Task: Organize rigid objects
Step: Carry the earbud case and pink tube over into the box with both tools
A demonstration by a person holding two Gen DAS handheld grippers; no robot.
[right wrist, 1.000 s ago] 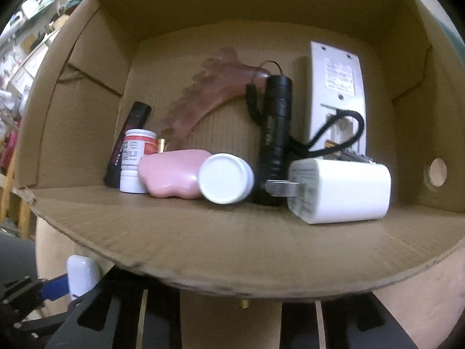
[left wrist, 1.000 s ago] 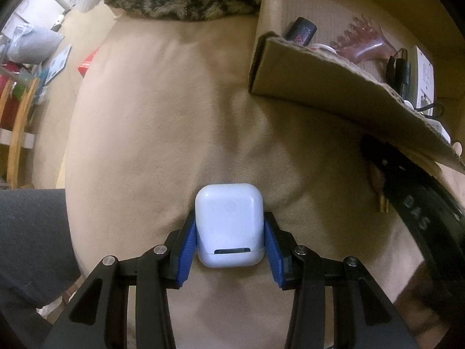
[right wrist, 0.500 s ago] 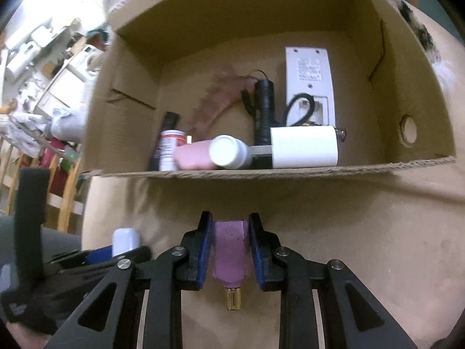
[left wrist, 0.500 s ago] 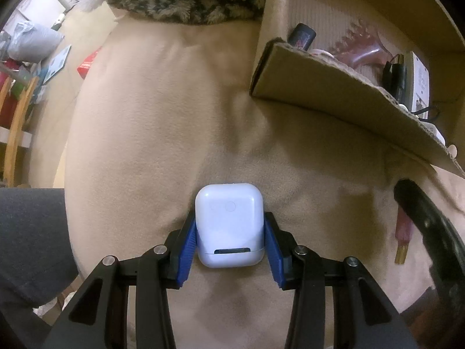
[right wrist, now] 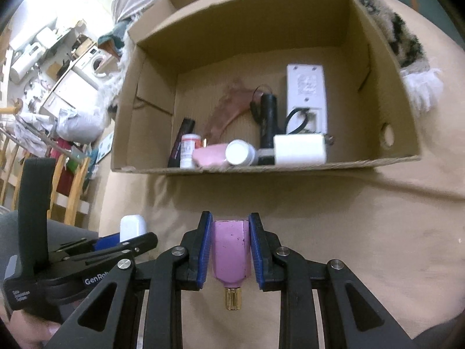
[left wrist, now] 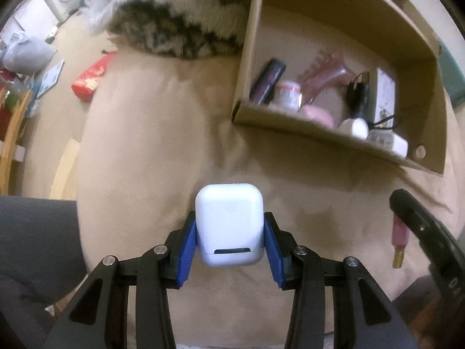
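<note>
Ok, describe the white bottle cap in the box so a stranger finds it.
Start at the open cardboard box on the tan blanket. Along its near wall, a bottle lies sideways between a pink case and a white charger block. Its round white cap faces you.

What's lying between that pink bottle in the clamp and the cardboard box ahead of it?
Nothing: in the right wrist view, only bare tan blanket stretches from the pink bottle held in the right gripper to the cardboard box.
</note>
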